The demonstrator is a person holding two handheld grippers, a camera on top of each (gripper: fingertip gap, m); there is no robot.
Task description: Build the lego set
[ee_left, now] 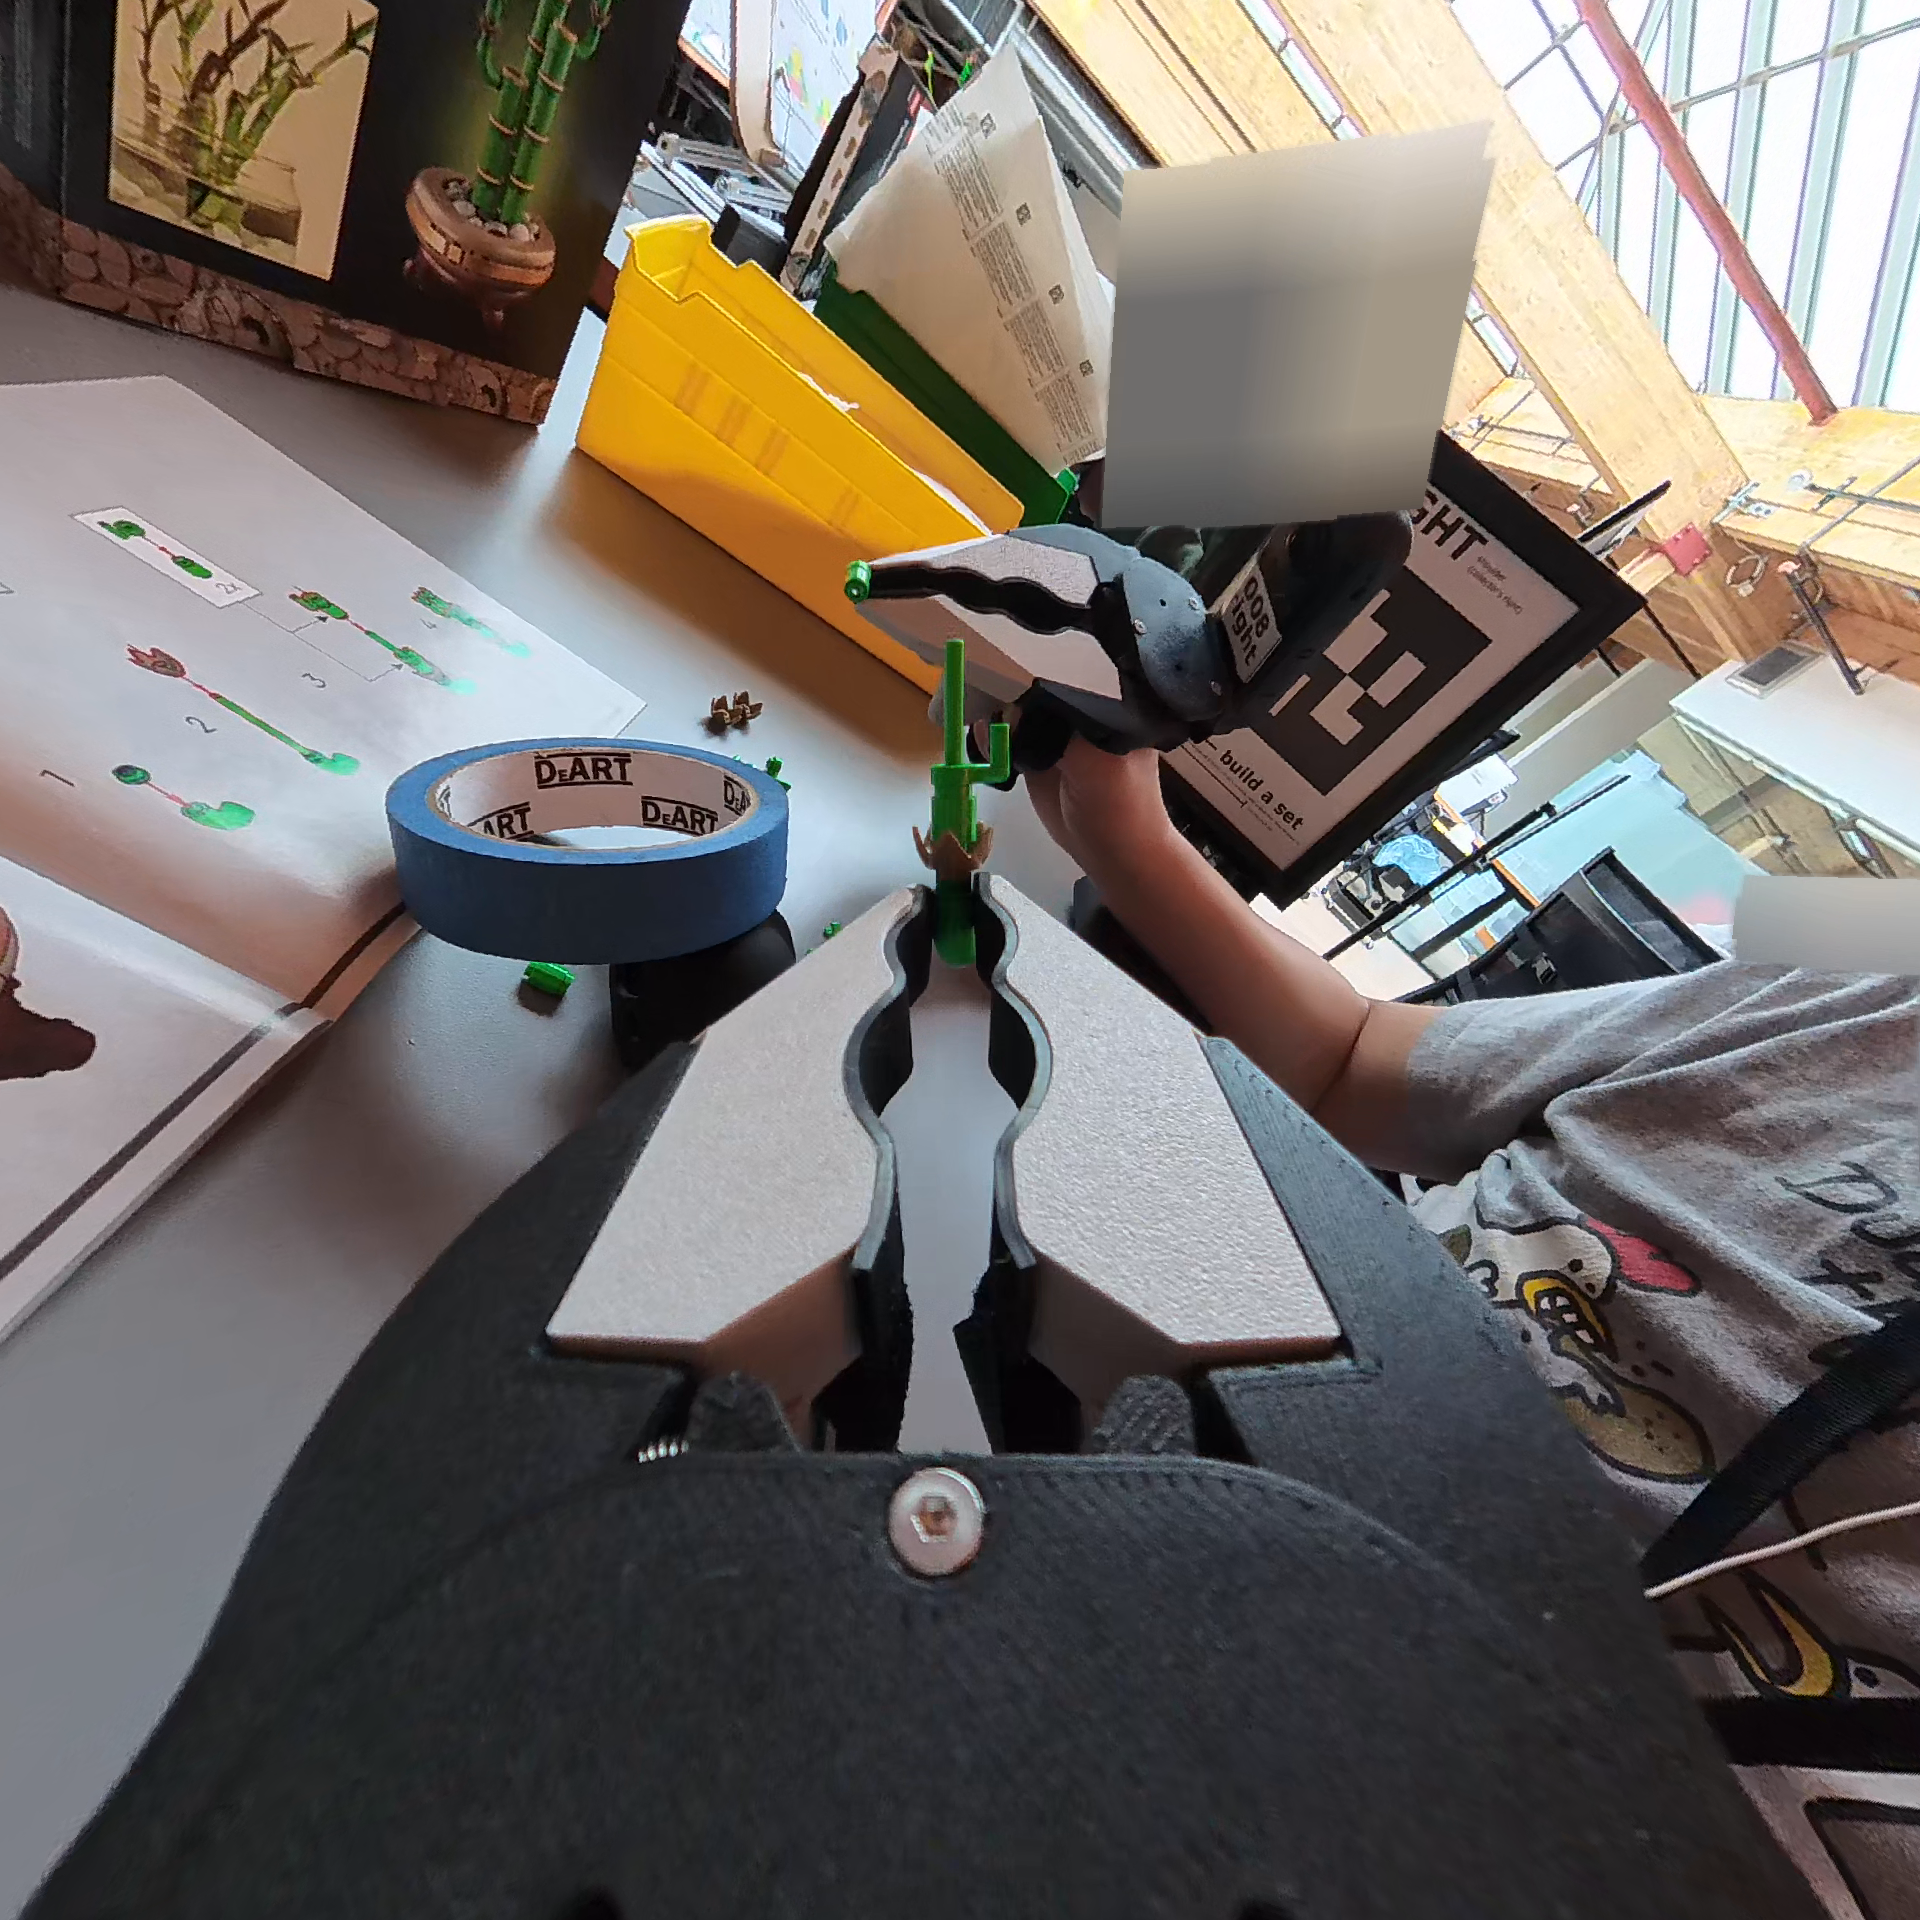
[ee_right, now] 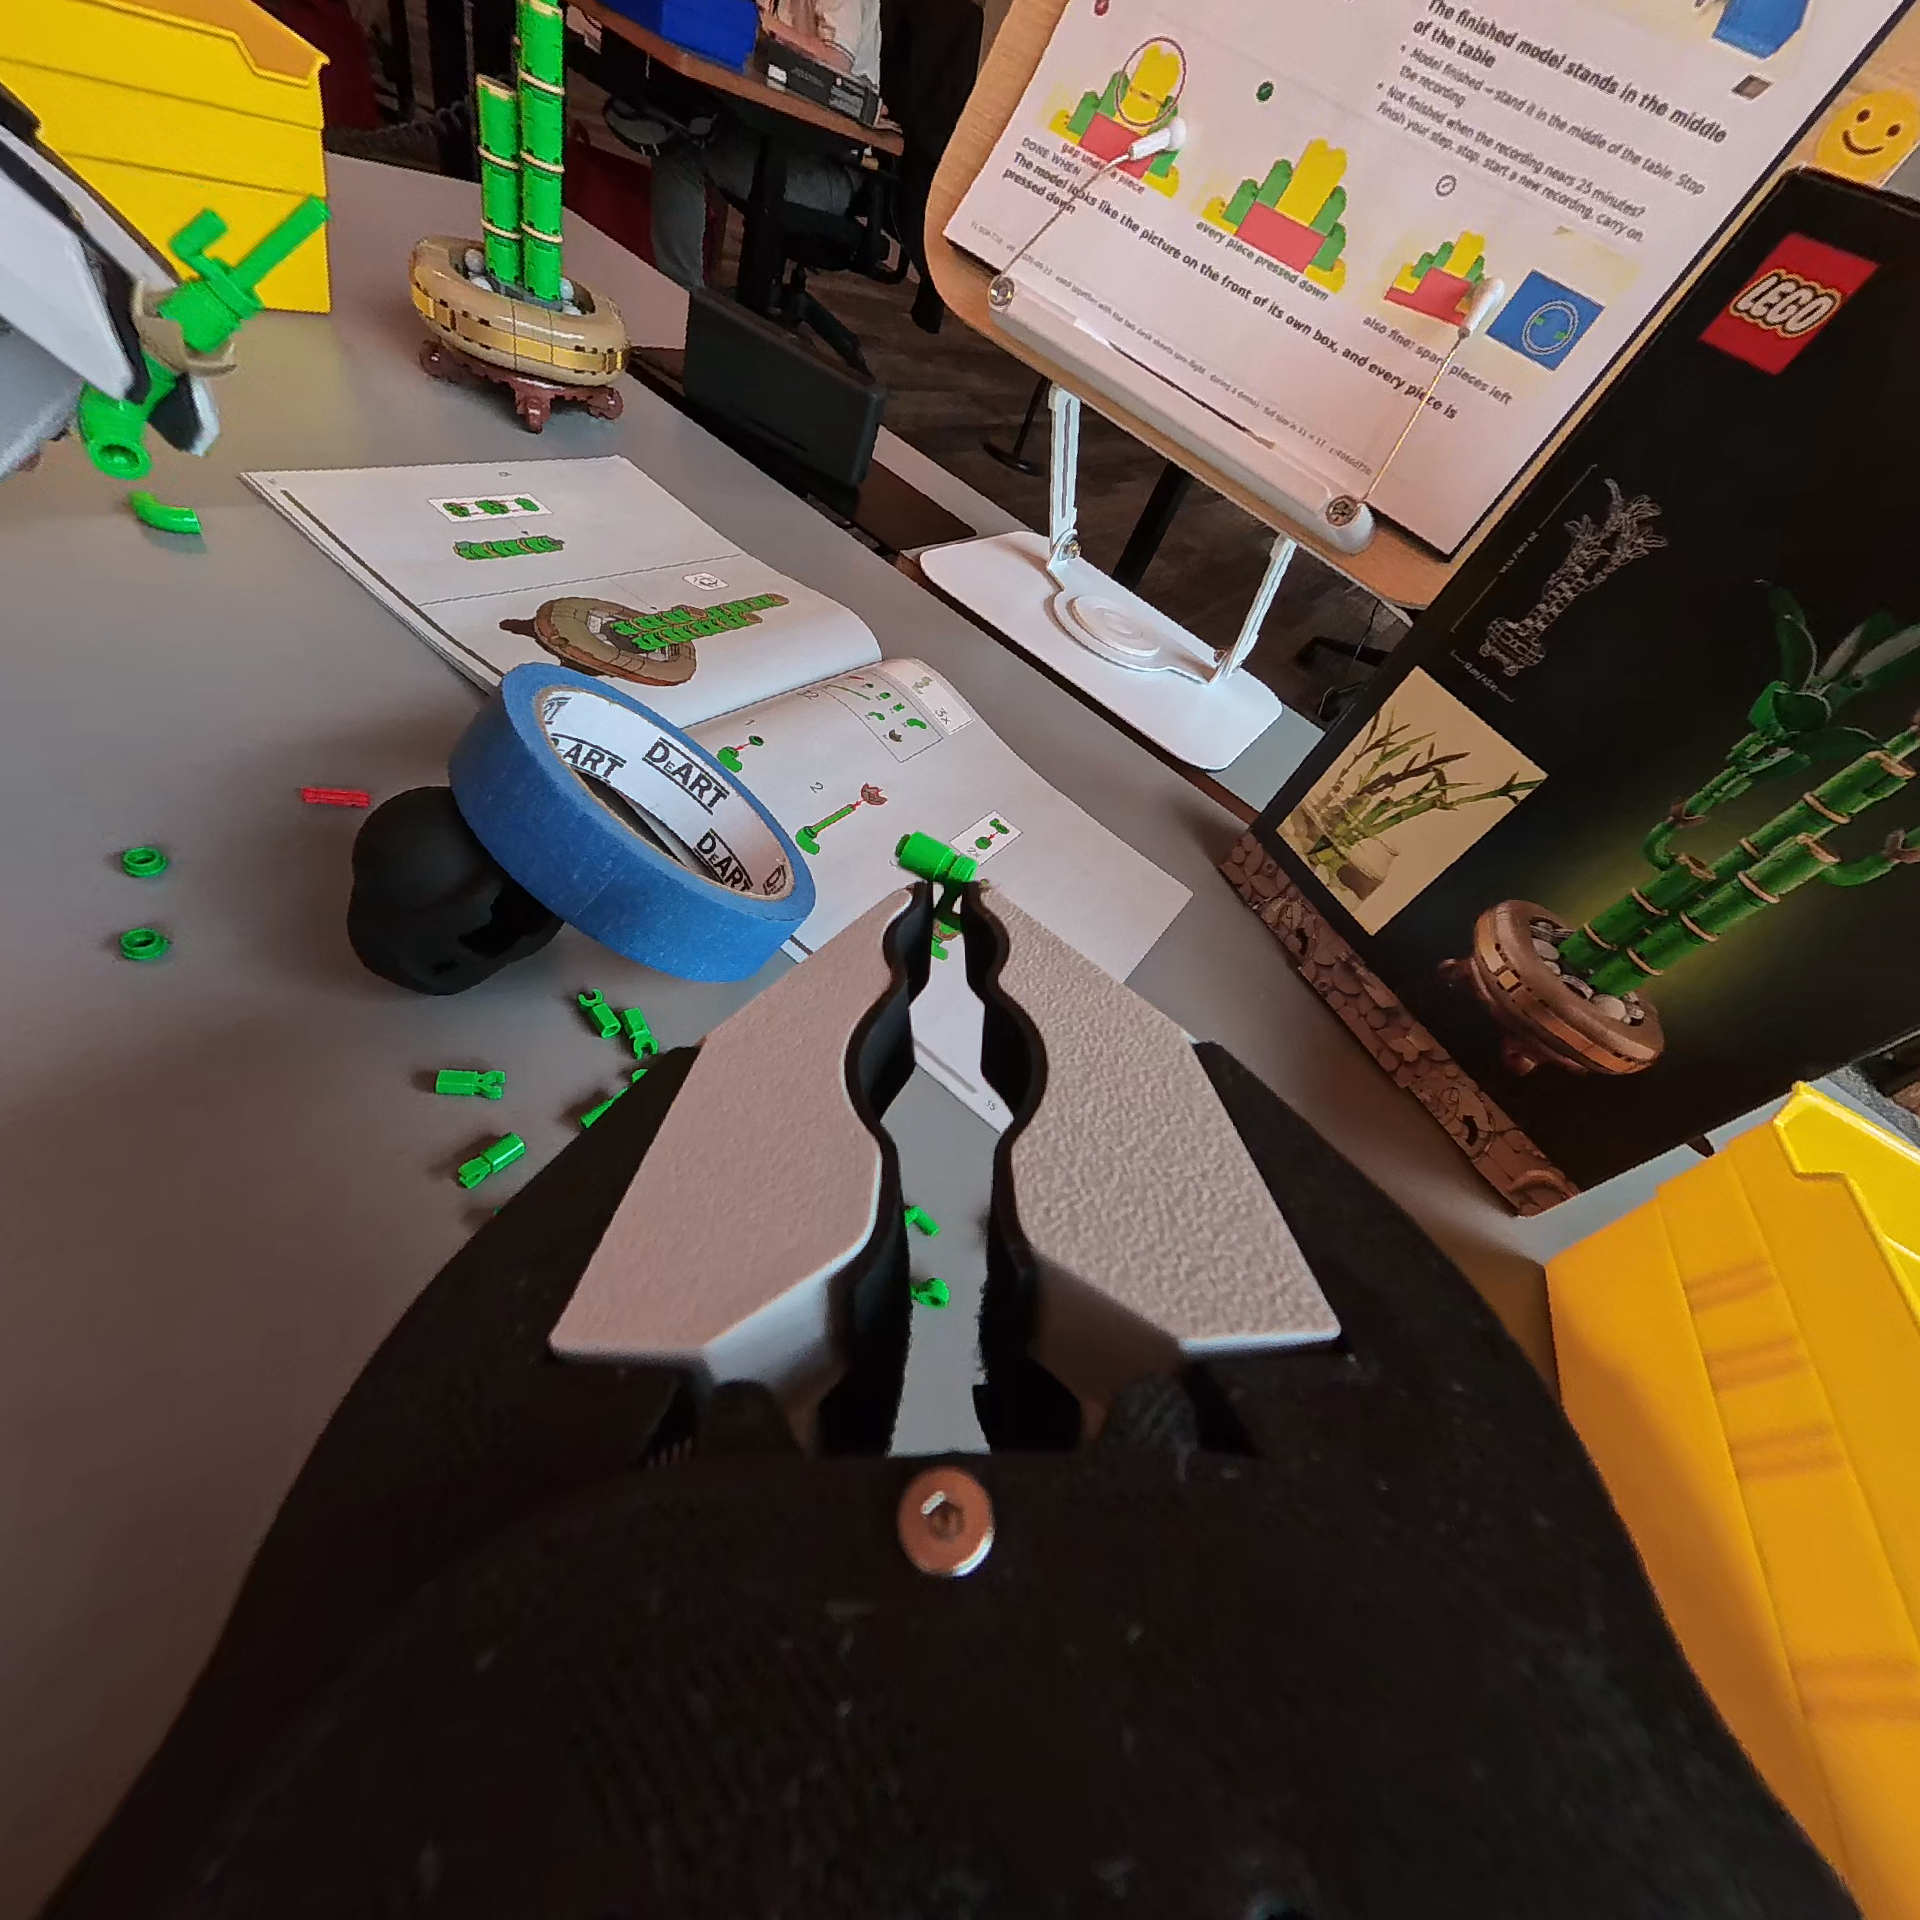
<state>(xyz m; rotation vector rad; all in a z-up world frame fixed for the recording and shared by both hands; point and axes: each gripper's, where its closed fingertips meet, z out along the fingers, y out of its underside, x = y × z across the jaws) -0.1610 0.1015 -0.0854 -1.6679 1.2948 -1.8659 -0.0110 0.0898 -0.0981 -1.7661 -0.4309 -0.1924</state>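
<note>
Left gripper (ee_left: 948,896) clamps green stem (ee_left: 958,790); right gripper (ee_right: 940,896) pinches small green piece (ee_right: 935,858), seemingly a connector

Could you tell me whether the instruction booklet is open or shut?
Open: the instruction booklet lies spread flat on the table, and the blue tape roll rests on it.

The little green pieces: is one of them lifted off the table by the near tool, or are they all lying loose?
One is lifted: the small green peg pinched at the tip of the right tool. The other green bits lie scattered on the grey table.
</note>
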